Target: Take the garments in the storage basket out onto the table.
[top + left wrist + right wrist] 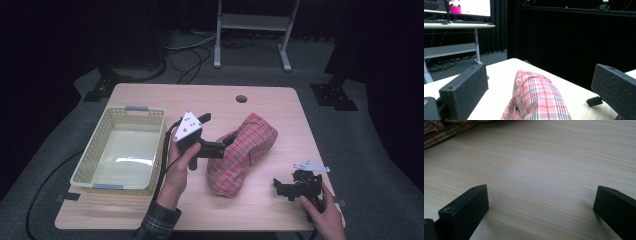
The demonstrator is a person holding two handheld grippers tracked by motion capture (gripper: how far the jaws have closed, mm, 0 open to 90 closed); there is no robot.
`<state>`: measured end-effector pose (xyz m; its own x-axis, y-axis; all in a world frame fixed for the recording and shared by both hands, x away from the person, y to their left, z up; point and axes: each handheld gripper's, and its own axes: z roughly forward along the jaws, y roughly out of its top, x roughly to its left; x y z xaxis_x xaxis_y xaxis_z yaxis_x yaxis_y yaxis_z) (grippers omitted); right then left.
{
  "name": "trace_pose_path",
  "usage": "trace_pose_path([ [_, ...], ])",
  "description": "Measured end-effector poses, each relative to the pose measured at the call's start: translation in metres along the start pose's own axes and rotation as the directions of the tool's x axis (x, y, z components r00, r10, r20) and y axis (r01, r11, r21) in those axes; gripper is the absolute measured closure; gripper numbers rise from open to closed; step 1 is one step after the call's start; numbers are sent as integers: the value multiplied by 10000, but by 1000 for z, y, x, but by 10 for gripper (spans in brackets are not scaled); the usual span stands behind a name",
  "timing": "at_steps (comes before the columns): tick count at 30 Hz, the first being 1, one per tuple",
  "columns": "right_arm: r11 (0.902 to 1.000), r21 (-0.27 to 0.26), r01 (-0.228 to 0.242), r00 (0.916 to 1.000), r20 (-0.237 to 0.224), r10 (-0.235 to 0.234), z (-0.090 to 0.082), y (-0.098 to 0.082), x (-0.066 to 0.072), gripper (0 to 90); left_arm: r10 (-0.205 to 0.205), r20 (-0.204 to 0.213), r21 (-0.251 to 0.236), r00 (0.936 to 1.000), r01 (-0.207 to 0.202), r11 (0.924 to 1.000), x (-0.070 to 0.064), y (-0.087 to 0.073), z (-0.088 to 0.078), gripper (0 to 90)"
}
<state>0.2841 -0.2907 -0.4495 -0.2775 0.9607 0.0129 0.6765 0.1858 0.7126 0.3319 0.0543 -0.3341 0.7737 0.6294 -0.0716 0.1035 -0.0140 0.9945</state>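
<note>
A red plaid cloth (241, 153) lies bunched in a long heap on the wooden bench (150, 210), right of centre, running from the far right toward the near edge. The left claw (220, 149) is held level at the cloth's left flank with its jaws spread wide; in the left gripper view the cloth (537, 100) sits between and ahead of the two black jaws, and neither jaw presses on it. The step in hand appears to be the approach for a grasp, or the moment just off one, with the cloth resting free on the bench. The right claw (286, 189) rests low near the bench's near right corner, jaws likewise apart over bare wood, a corner of the cloth (446, 130) showing at the upper left of its view. A pale slatted basket (95, 145) stands empty at the left of the bench, just beside the left hand (176, 165), and is the likely destination. The next move probably calls for closing on a thick fold of the cloth, lifting it clear, and carrying it left over the basket's near wall. Open bench lies between cloth and basket; the cloth's near end lies near the front edge, and a round cable hole (241, 98) marks the far side.
</note>
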Motion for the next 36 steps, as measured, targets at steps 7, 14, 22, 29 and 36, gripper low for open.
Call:
trace_pose_path([
  [7,10000,-8,9,10000,4,-9,0,0,0,0,5,-74,-181,10000,-6,9998,4,-15,-18,4],
  [14,10000,-7,13,10000,2,-13,0,0,0,0,149,-108,-279,9998,-152,9995,4,-34,-29,4],
  [22,10000,-7,12,10000,0,-12,0,0,0,0,228,-139,-140,9996,-230,9996,3,-56,-32,4],
  [29,10000,-7,13,10000,2,-13,0,0,0,0,159,-36,19,9999,-159,9999,-1,-76,-34,4],
  [36,10000,-7,14,10000,3,-14,0,0,0,0,85,-3,171,10000,-85,9998,-2,-92,-37,4],
])
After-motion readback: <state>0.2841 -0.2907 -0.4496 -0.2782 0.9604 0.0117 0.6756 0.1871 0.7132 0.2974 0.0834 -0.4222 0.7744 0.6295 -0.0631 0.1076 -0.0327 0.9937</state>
